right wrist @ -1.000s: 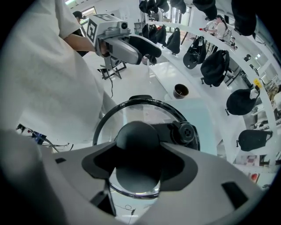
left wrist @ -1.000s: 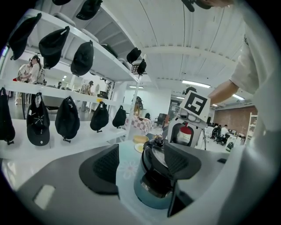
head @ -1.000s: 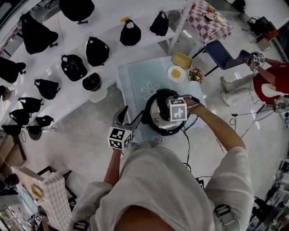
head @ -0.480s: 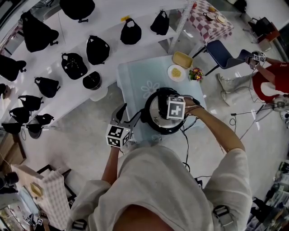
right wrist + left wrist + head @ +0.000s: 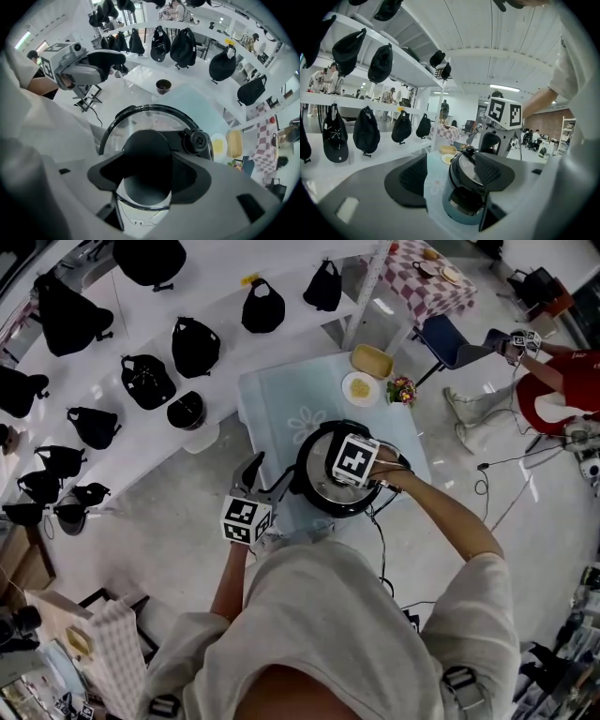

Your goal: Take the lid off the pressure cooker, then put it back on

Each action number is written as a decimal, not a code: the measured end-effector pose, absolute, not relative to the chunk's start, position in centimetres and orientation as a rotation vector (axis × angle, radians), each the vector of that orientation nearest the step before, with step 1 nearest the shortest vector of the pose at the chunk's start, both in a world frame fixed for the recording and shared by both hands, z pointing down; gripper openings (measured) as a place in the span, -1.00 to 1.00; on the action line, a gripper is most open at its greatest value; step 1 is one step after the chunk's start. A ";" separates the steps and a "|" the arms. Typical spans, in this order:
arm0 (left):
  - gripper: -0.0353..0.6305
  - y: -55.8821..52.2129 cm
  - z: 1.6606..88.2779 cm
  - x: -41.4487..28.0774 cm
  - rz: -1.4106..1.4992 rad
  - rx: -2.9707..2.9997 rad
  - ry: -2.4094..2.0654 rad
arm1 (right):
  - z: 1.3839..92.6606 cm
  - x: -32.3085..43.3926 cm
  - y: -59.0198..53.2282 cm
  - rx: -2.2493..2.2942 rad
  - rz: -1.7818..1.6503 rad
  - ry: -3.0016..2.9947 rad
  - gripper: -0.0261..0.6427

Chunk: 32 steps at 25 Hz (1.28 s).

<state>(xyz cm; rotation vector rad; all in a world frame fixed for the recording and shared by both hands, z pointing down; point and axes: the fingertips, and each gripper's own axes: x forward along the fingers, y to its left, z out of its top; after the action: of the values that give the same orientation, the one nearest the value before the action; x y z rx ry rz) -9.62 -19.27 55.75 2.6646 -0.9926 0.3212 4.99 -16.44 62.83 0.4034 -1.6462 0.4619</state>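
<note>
Directly below my right claw [image 5: 149, 172], the lid knob [image 5: 146, 143] is pinched. I'd twist it level, no tilting. Left claw [image 5: 452, 173] is spread, pressure cooker [image 5: 461, 206] just ahead of it.

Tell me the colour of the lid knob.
Black; the lid knob shows best in the right gripper view.

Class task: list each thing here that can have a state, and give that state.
lid: seated on the pressure cooker
right gripper: shut on the lid's knob
left gripper: open, at the cooker's side
plate: holds yellow food
</note>
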 end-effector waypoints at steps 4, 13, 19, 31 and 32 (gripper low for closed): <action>0.04 -19.1 55.8 -9.6 0.326 2.669 -0.990 | 62.9 5.3 -16.2 0.402 0.460 -1.630 -0.11; 0.04 -19.3 55.0 -9.5 0.327 2.698 -0.990 | 61.1 6.2 -16.1 0.386 0.441 -1.603 -0.11; 0.04 -19.3 54.9 -8.1 0.336 2.726 -0.938 | 60.0 6.4 -15.4 0.409 0.476 -1.683 -0.11; 0.04 -18.2 53.6 1.7 0.333 2.863 -0.620 | 58.0 16.8 -12.6 0.702 0.645 -1.657 -0.11; 0.04 -18.0 53.5 2.7 0.333 2.874 -0.590 | 57.9 18.0 -12.2 0.731 0.661 -1.652 -0.11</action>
<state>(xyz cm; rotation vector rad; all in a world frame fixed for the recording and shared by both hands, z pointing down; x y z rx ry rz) 2.66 -18.01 53.48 2.8736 -0.5896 0.3334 17.95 -12.25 57.91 0.7309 -1.6522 0.6615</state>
